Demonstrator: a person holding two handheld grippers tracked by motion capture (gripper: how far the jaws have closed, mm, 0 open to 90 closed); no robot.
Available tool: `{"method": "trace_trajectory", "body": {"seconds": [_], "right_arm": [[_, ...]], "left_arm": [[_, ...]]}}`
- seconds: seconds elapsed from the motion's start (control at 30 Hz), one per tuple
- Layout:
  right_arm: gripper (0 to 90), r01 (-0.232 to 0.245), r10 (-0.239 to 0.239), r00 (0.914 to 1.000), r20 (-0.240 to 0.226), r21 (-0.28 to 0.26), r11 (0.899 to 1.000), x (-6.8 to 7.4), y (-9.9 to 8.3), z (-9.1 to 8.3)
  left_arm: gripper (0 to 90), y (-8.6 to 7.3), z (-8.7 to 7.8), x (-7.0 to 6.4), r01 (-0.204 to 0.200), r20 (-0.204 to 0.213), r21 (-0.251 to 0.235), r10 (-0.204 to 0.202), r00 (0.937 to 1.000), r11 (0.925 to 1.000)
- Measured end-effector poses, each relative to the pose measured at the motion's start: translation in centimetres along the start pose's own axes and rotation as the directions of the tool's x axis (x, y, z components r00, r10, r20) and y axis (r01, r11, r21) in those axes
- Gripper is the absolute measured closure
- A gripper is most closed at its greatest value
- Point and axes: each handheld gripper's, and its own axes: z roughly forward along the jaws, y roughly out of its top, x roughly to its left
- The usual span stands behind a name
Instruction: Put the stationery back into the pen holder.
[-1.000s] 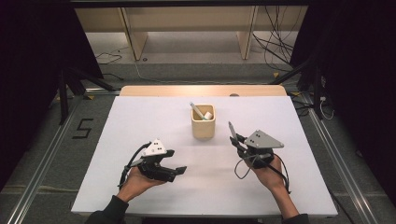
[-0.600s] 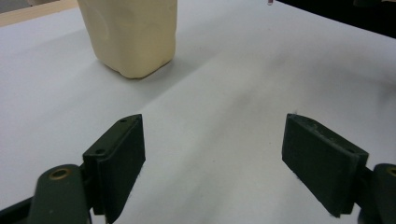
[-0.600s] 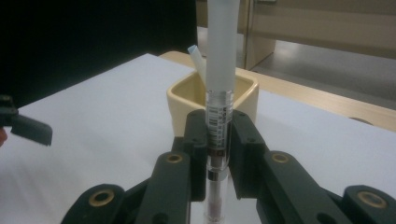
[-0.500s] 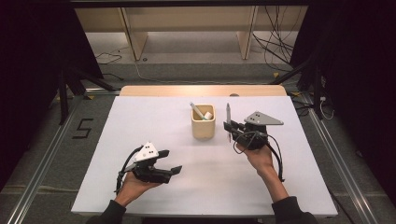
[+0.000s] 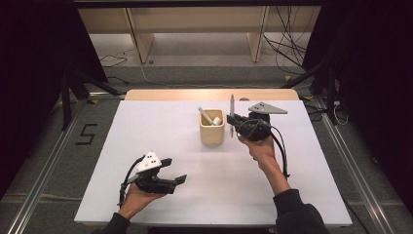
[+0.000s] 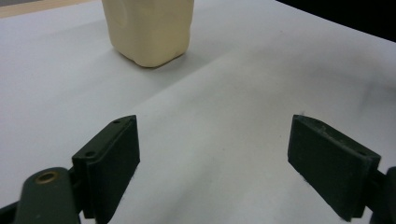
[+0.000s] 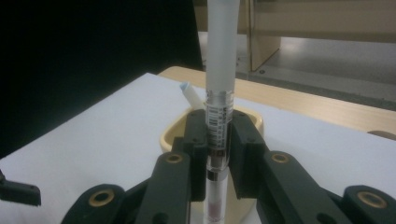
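A cream pen cup [image 5: 212,128] stands at the middle of the white table [image 5: 146,126], with a white marker [image 5: 206,116] leaning inside it. My right gripper [image 5: 234,126] is just right of the cup, shut on a grey pen [image 5: 232,111] held upright. In the right gripper view the pen [image 7: 219,107] sits clamped between the jaws, with the cup [image 7: 175,133] right behind them. My left gripper [image 5: 171,170] rests low at the front left, open and empty. In the left gripper view the cup [image 6: 148,28] stands ahead of its spread fingers [image 6: 112,158].
A wooden strip [image 5: 209,94] runs along the table's far edge. Behind it stand a shelf frame and loose cables [image 5: 287,44] on the floor. Metal rails [image 5: 44,175] flank the table on both sides.
My right gripper has carried the pen forward and left, from the front right up to the cup's side. The left gripper has drawn back a little toward the front edge.
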Motion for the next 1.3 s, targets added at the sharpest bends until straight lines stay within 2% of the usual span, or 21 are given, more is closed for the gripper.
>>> {"method": "trace_trajectory", "body": {"seconds": [0.23,0.33,0.6,0.9,1.3], "right_arm": [[78.9,-0.032,0.032,0.9994,-0.015,0.005,0.999,0.3,1.3,1.4],[78.9,-0.025,0.025,0.9996,-0.015,0.013,1.0,0.5,1.7,2.0],[78.9,-0.051,0.051,0.9985,-0.019,0.023,0.998,0.8,2.6,3.5],[78.9,-0.087,0.087,0.9962,-0.006,0.032,0.996,0.4,3.2,4.9],[78.9,-0.092,0.091,0.9953,0.033,0.047,0.995,0.3,3.7,6.4]], "left_arm": [[16.4,-0.3,-0.5,0.0,0.01,-0.003,-0.009,-0.01,0.9999,0.9999],[16.3,-0.5,-0.6,0.0,0.009,-0.004,-0.007,-0.009,0.9999,0.9999],[15.8,-0.8,-0.9,0.0,0.016,-0.009,-0.015,-0.016,0.9998,0.9998],[15.9,-1.0,-1.1,0.0,0.016,-0.008,-0.02,-0.016,0.9998,0.9997],[15.9,-1.2,-1.3,0.0,0.019,-0.009,-0.025,-0.02,0.9998,0.9995]]}}
